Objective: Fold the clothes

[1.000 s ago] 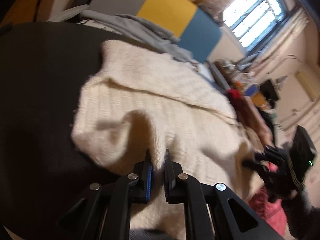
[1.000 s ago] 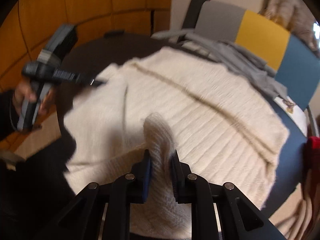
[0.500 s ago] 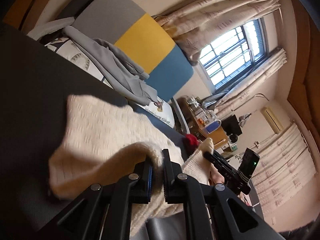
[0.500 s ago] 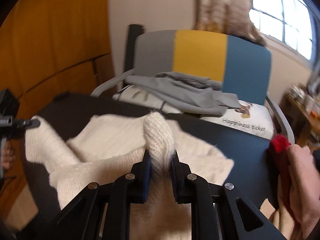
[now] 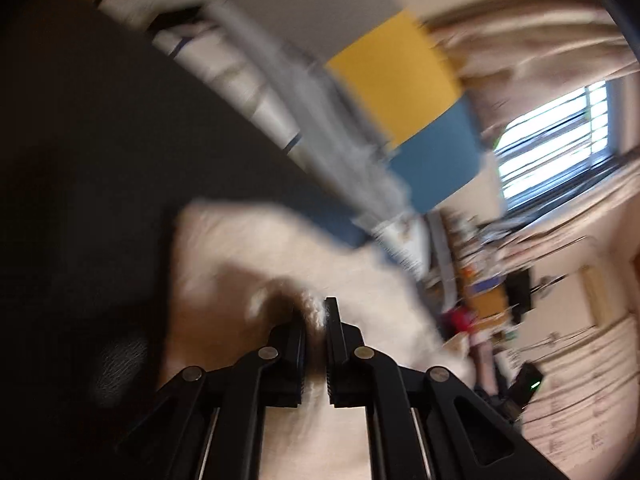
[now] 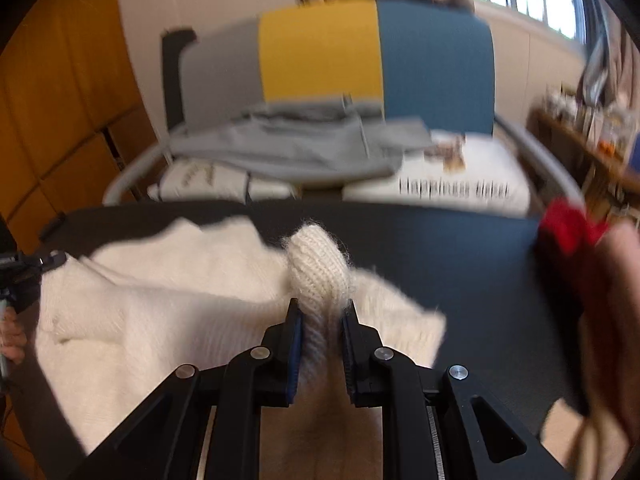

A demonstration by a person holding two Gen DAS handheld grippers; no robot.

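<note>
A cream knitted sweater (image 6: 160, 304) lies bunched on the dark table (image 6: 460, 264); it also shows, blurred, in the left wrist view (image 5: 248, 248). My right gripper (image 6: 320, 316) is shut on a fold of the sweater that sticks up between its fingers. My left gripper (image 5: 314, 316) is shut on another edge of the sweater, held over the table (image 5: 100, 160). The left gripper also shows at the far left of the right wrist view (image 6: 28, 260), at the sweater's edge.
A chair with a grey, yellow and blue back (image 6: 340, 52) stands behind the table, with grey clothes (image 6: 296, 140) and a white printed cushion (image 6: 452, 184) on its seat. A red item (image 6: 568, 224) sits at the table's right edge. A cluttered shelf (image 6: 592, 140) stands right.
Both grippers have lifted and drawn the sweater's gripped edge over itself toward the chair side. The sweater went from spread flat to doubled and bunched. The left view now swings fast and is blurred.
</note>
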